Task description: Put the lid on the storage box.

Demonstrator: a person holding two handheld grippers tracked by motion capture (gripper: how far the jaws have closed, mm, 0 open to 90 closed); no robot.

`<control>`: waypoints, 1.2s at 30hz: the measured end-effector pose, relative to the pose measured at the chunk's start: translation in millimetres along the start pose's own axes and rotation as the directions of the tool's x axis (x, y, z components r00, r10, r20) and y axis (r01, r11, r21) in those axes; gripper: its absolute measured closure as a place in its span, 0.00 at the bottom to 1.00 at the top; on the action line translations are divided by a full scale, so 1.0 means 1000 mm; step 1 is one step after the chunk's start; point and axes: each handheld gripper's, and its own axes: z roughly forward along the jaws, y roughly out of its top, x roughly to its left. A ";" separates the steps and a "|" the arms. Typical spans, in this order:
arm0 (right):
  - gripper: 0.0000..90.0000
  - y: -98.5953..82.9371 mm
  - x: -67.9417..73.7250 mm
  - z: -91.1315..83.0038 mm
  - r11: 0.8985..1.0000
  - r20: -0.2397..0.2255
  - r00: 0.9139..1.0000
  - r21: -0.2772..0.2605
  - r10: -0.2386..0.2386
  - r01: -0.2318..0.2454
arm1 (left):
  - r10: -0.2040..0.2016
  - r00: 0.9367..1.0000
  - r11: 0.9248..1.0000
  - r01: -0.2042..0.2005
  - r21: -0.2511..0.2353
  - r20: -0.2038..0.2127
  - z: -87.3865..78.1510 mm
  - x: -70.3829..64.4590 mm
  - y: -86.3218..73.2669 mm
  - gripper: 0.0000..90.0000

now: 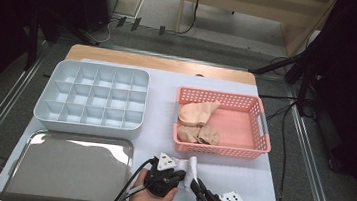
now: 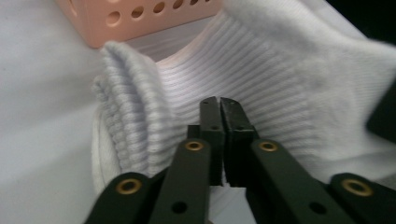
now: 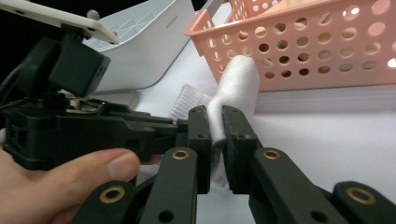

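A white ribbed sock [image 1: 190, 169] lies bunched on the white cloth near the table's front edge, just before the pink basket [image 1: 221, 150]. In the right gripper view my right gripper [image 3: 215, 112] is shut on the white sock [image 3: 236, 79], with fabric pinched between its jaws and the sock's end standing up. My left gripper [image 2: 219, 100] has its jaws pressed together against the sock's ribbed cuff [image 2: 280, 74]. In the high view the left gripper [image 1: 179, 173] and the right gripper [image 1: 195, 183] meet at the sock.
Two beige socks [image 1: 197, 113] lie in the basket's left half. A grey divided box [image 1: 88, 127] stands at the back left, with a metal tray [image 1: 68, 169] in front of it. The table's front edge runs just under the hands.
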 end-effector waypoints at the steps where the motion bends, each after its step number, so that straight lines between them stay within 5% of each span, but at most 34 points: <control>1: 0.93 0.000 0.000 0.000 1.000 0.004 1.000 -0.002 -0.005 0.005 | 0.015 1.000 1.000 -0.015 -0.008 0.000 -0.004 -0.002 0.000 0.92; 6: 0.93 0.001 0.002 0.000 1.000 0.008 1.000 -0.005 -0.024 0.024 | 0.033 0.999 0.998 -0.032 -0.061 0.000 -0.029 0.001 0.002 0.89; 15: 0.92 -0.001 0.013 0.005 0.997 0.018 0.997 0.011 -0.077 0.077 | -0.054 0.999 0.992 0.053 -0.119 -0.006 -0.058 0.036 -0.002 0.90; 22: 0.92 -0.009 0.027 0.021 0.989 0.003 0.990 0.045 -0.144 0.144 | -0.096 0.995 0.987 0.098 -0.130 0.019 -0.057 0.044 -0.003 0.85; 27: 0.91 -0.018 0.034 0.034 0.981 -0.004 0.985 0.088 -0.174 0.174 | -0.127 0.991 0.978 0.134 -0.161 0.052 -0.056 0.046 0.001 0.66; 36: 0.90 -0.028 0.039 0.044 0.970 -0.019 0.978 0.121 -0.208 0.209 | -0.182 0.976 0.980 0.190 -0.062 0.118 -0.032 0.045 0.006 0.38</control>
